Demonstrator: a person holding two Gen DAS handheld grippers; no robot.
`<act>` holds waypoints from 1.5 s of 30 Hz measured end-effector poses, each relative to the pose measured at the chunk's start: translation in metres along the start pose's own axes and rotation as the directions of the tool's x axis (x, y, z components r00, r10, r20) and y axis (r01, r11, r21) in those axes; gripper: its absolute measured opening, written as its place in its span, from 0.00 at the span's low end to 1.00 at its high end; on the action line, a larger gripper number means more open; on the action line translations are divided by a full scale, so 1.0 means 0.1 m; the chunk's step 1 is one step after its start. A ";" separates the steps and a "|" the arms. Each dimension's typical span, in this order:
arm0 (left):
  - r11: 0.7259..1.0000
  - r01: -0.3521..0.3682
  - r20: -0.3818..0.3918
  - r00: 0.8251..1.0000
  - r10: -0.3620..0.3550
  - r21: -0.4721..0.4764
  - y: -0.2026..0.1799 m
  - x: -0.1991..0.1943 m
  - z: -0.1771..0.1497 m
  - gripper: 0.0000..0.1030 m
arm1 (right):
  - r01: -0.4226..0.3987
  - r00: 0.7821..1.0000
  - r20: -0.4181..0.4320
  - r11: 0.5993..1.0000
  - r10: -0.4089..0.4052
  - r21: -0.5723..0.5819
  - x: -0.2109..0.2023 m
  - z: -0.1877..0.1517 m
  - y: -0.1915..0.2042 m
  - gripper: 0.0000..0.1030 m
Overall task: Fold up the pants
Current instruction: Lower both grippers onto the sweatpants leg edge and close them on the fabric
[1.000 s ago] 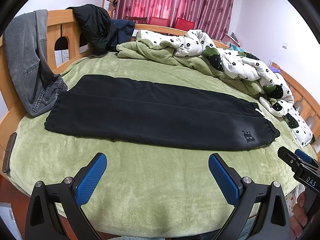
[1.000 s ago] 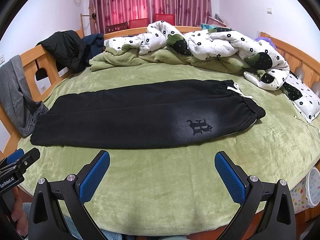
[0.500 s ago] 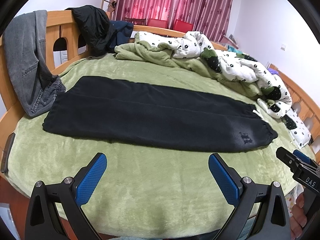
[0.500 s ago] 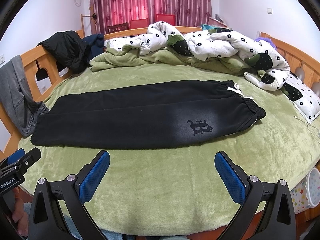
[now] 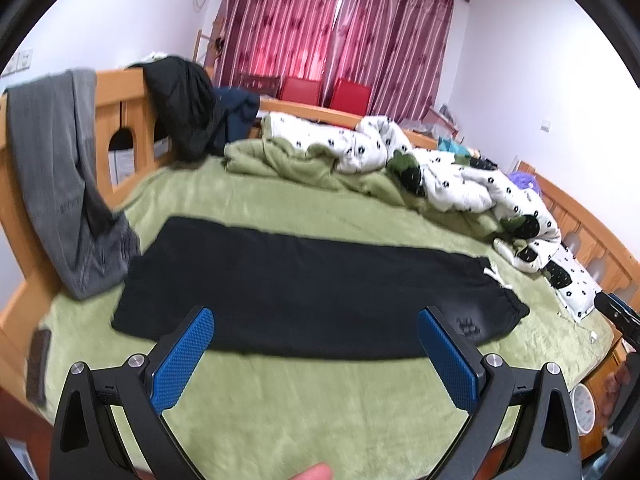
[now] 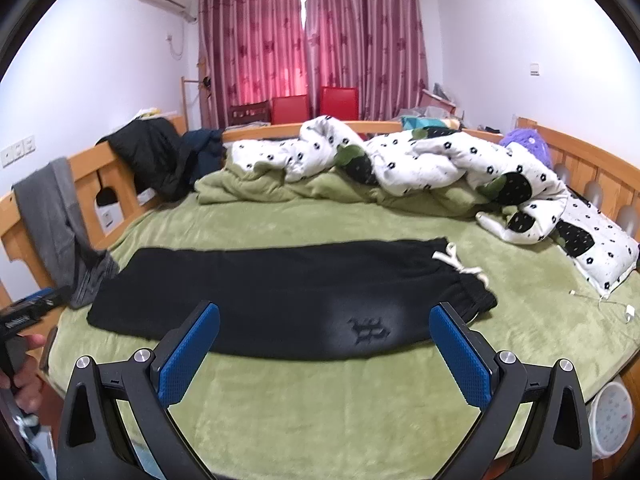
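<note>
Black pants [image 5: 312, 292] [image 6: 280, 292] lie flat on the green bed cover, folded lengthwise with one leg on the other. The waistband with a white drawstring [image 6: 460, 260] points right and the leg cuffs point left. A dark logo [image 6: 368, 330] shows near the waistband. My left gripper [image 5: 316, 344] is open, held above the near edge of the pants with nothing between its blue pads. My right gripper [image 6: 324, 340] is open too, over the near edge by the logo. Each gripper also shows at the side of the other view.
A rumpled white flowered quilt [image 6: 420, 160] and green blanket [image 5: 300, 160] are heaped at the far side. Grey jeans [image 5: 60, 184] and a black jacket [image 5: 184, 108] hang over the wooden bed rail [image 6: 96, 168]. A charging cable [image 6: 608, 304] lies at right. A white bin [image 6: 612, 416] stands beside the bed.
Both grippers have risen and tilted up, so more of the room and curtains show. The pants have not moved and both grippers stay open.
</note>
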State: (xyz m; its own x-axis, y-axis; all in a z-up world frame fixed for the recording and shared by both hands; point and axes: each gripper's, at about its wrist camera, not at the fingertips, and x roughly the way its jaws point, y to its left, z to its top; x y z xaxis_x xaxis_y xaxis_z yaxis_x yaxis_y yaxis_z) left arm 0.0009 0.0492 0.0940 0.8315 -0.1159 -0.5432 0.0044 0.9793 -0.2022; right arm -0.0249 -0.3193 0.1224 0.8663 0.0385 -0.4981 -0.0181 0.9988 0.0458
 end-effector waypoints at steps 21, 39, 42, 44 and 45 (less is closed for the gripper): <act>0.979 -0.082 -0.228 0.973 0.038 -0.188 1.05 1.93 -0.67 0.99 | -0.007 0.970 -0.237 0.988 0.043 0.154 2.30 -0.78 -0.84 0.94; 0.969 -0.096 -0.252 0.967 0.036 -0.229 1.19 1.80 -1.13 0.97 | 0.030 0.954 -0.292 0.955 0.061 0.295 2.32 -1.42 -1.15 0.84; 0.944 -0.039 -0.257 0.965 -0.050 -0.327 1.35 1.82 -1.24 0.94 | 0.013 0.946 -0.307 0.934 0.104 0.357 2.37 -1.58 -1.25 0.84; 0.924 -0.039 -0.238 0.969 -0.058 -0.381 1.46 1.84 -1.28 0.89 | -0.002 0.944 -0.303 0.917 0.134 0.399 2.41 -1.63 -1.32 0.79; 0.917 -0.037 -0.224 0.973 -0.058 -0.398 1.50 1.84 -1.29 0.87 | -0.013 0.944 -0.293 0.908 0.149 0.419 2.43 -1.64 -1.34 0.79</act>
State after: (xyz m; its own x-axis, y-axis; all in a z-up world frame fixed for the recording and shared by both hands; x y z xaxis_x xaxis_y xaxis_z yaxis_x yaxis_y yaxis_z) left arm 0.0831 0.1530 -0.1413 0.6840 -0.2071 -0.6994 -0.2474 0.8361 -0.4895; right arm 0.1060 -0.4391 -0.1465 0.6692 0.1939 -0.7173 0.1814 0.8935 0.4108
